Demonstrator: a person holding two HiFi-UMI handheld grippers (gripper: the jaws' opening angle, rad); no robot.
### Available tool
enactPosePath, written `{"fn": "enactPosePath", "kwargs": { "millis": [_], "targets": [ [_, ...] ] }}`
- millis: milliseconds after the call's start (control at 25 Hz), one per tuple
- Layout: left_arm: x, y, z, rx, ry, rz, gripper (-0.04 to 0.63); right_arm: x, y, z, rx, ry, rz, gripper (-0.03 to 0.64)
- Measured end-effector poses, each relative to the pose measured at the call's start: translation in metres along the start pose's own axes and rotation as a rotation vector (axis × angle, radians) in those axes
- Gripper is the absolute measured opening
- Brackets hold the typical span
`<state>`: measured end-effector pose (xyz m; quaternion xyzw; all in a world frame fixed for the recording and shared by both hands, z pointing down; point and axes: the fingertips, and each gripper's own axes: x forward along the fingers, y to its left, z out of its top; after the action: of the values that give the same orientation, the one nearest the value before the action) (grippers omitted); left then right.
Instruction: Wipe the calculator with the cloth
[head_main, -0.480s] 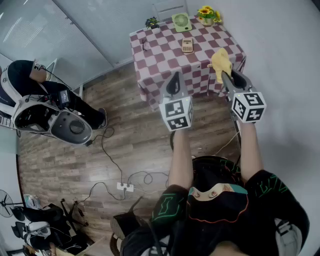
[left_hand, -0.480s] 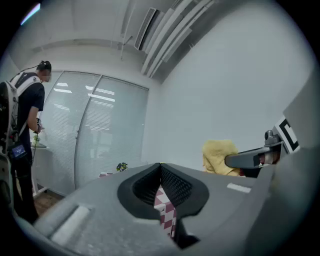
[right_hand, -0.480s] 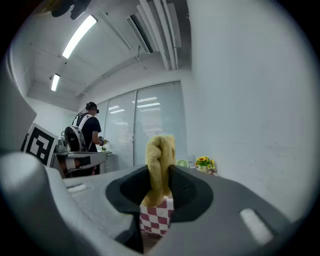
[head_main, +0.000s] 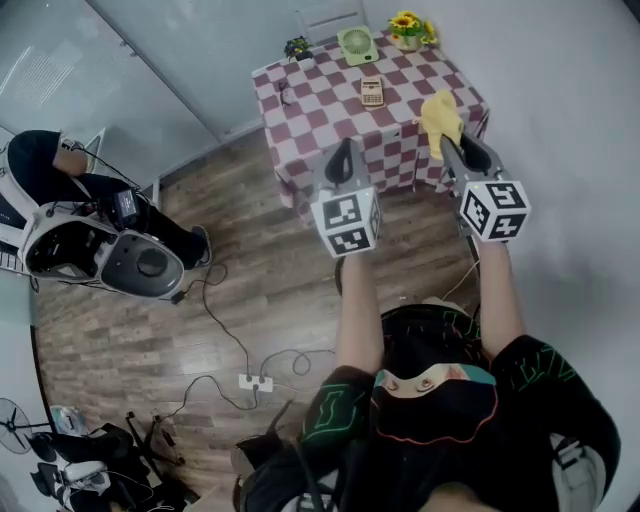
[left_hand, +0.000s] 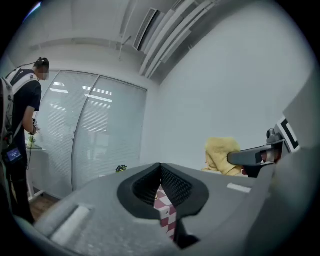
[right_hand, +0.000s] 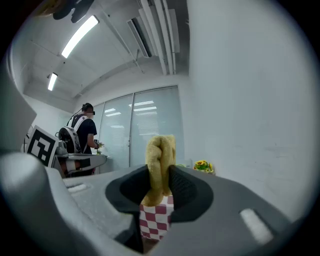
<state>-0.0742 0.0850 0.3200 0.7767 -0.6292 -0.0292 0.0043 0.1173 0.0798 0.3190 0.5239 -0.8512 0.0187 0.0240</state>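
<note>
A beige calculator (head_main: 372, 92) lies on the red-and-white checked table (head_main: 330, 100), toward its far middle. My right gripper (head_main: 452, 145) is shut on a yellow cloth (head_main: 440, 118), held in the air over the table's near right corner. In the right gripper view the cloth (right_hand: 160, 165) stands bunched between the jaws. My left gripper (head_main: 345, 157) hovers in front of the table's near edge, jaws closed together with nothing in them (left_hand: 160, 187). The cloth (left_hand: 223, 156) also shows at the right of the left gripper view.
A small green fan (head_main: 358, 42), a pot of sunflowers (head_main: 410, 28) and a small dark plant (head_main: 298, 46) stand along the table's far edge. A small dark item (head_main: 288, 95) lies at its left. A seated person (head_main: 70, 170) and cables (head_main: 240, 350) occupy the wooden floor.
Both grippers have shifted slightly up and forward toward the table. The right one still holds the cloth.
</note>
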Motion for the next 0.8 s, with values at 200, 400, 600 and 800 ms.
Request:
{"fn": "enactPosePath", "kwargs": {
  "millis": [200, 400, 600, 800],
  "targets": [
    [0.008, -0.011, -0.007, -0.013, 0.006, -0.034, 0.009, -0.004, -0.011, -0.004, -0.042, 0.035, -0.023, 0.114],
    [0.018, -0.015, -0.018, -0.021, 0.035, -0.046, 0.009, -0.002, -0.024, -0.014, -0.046, 0.060, -0.047, 0.115],
    [0.032, 0.003, -0.036, -0.032, 0.057, -0.017, 0.009, 0.017, -0.040, -0.028, -0.018, 0.079, -0.079, 0.115],
    [0.059, 0.022, -0.049, -0.030, 0.091, -0.003, 0.009, 0.062, -0.057, -0.039, -0.004, 0.104, -0.114, 0.115]
  ]
}}
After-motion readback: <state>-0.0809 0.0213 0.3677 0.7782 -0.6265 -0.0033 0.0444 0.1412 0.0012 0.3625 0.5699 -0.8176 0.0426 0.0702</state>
